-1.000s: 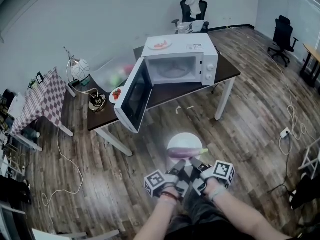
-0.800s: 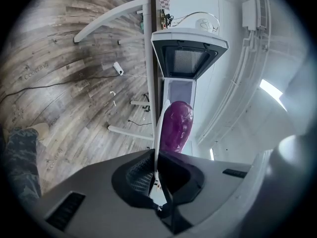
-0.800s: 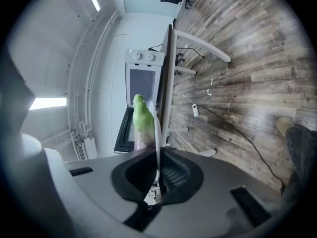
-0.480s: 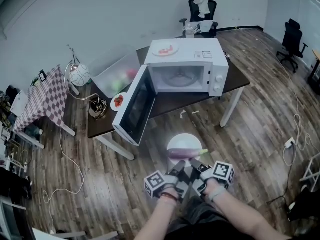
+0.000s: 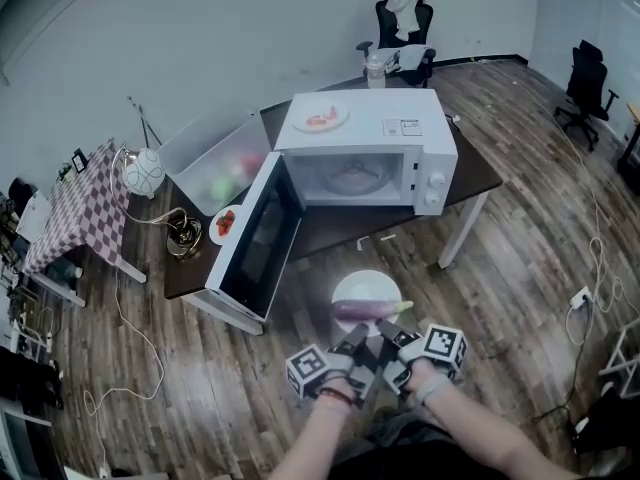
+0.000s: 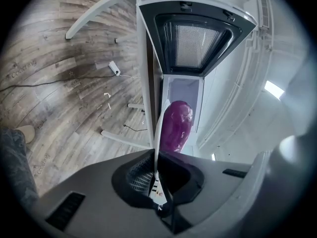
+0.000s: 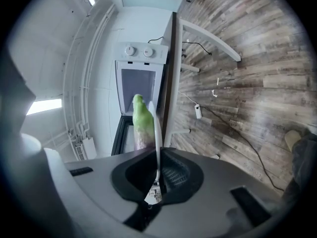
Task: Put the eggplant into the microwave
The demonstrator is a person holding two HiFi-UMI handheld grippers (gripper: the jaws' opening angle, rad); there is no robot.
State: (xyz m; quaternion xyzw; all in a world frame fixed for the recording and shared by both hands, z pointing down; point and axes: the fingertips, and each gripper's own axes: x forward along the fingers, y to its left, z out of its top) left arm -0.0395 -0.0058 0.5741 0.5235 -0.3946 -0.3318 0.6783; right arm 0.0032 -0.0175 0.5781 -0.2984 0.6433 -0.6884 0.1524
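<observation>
Holding a white plate [image 5: 366, 279] by its near rim, pinched thin in the left claw [image 5: 355, 343] and the same way in the right claw [image 5: 393, 338], side by side. Got the eggplant [image 5: 368, 309] riding on that plate, just past the claw tips. Lies crosswise, purple body toward the left claw and green stem end toward the right, so equally near to both. Faces the microwave [image 5: 375, 148] straight ahead, well apart from it, with the edge of the table [image 5: 335, 230] in between. Already open too, with the door [image 5: 255, 243] swung out to the left. Probably calls for a straight push forward into the cavity, keeping the plate level so nothing rolls off sideways.
</observation>
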